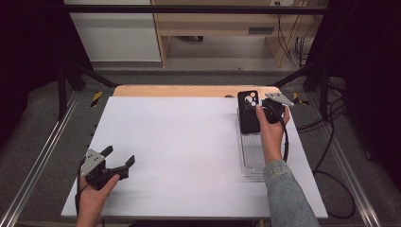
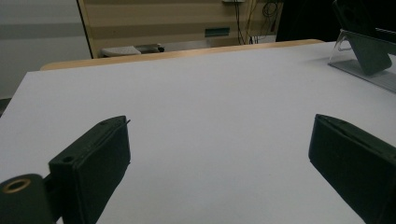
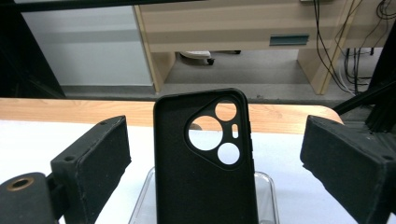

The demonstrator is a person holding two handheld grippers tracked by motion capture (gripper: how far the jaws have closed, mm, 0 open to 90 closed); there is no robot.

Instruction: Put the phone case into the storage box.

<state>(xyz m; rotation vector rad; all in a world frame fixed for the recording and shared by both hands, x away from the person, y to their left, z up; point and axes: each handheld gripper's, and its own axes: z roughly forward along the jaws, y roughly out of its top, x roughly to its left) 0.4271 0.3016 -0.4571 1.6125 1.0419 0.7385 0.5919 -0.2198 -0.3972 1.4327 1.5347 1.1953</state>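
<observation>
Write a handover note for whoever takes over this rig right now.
Right gripper: open, jaws either side of the black phone case, not closed on it.
Left gripper: open, idle over the near left of the white table.
The case leans upright on the clear stand at the table's far right.
Done: right gripper lined up on the case. Left: probably close on the case and lift it.
</observation>
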